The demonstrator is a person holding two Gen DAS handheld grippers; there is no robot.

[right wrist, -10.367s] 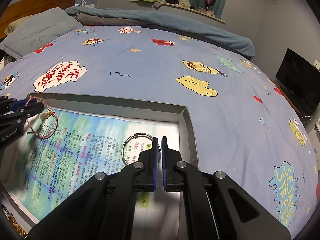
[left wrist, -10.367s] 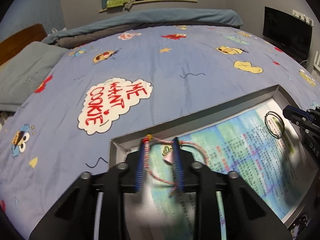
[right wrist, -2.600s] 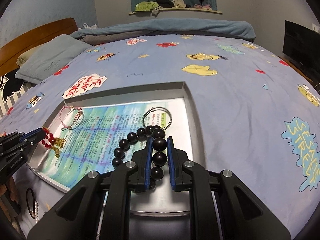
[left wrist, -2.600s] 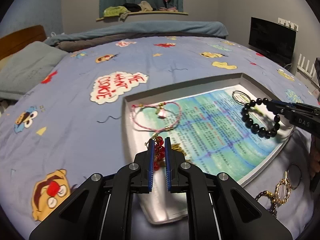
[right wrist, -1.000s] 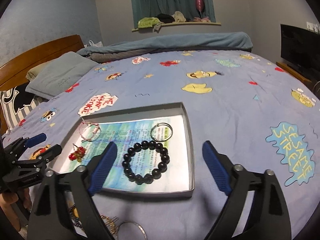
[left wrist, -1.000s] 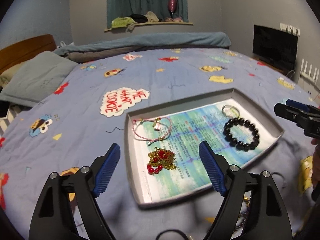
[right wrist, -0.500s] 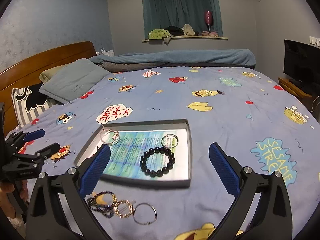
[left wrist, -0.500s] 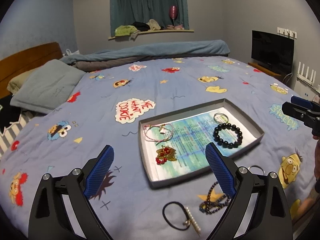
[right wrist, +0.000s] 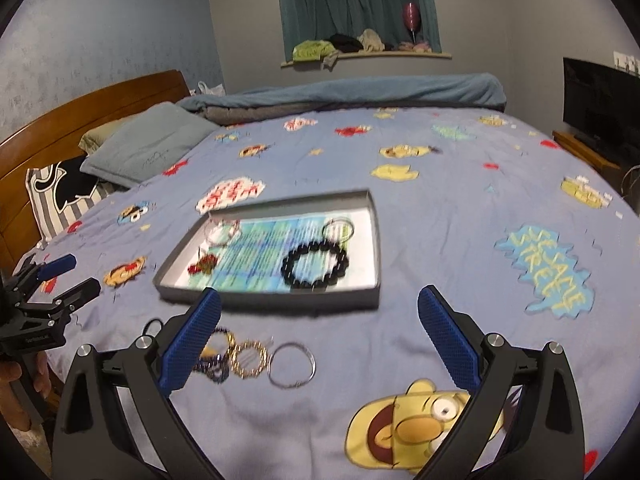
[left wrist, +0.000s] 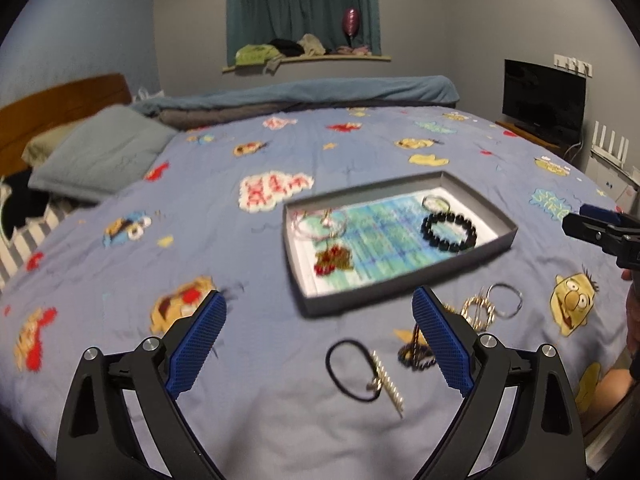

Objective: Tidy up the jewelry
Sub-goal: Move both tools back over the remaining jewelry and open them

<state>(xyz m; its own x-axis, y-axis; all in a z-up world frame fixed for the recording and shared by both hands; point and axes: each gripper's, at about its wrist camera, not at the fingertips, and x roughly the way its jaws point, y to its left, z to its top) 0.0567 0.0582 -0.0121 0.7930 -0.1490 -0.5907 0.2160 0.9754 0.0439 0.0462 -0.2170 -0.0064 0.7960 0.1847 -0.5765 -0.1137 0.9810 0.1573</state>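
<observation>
Both grippers, left (left wrist: 318, 340) and right (right wrist: 320, 338), hover fingers spread above the bed (right wrist: 460, 208).

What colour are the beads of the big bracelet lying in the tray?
Black, glossy round beads; clearest in the right wrist view.

The bedspread (right wrist: 460, 216) carries a blue splash patch (right wrist: 546, 270) with yellow lettering reading "SESAME STREET". A white speech-bubble patch (right wrist: 230, 194) on the same fabric bears red lettering, too blurred to read. The printed sheet (right wrist: 264, 256) lining the tray (right wrist: 276, 300) shows lines of text, probably Chinese, illegible. The left gripper (right wrist: 60, 276) body has a small white label, unreadable.
</observation>
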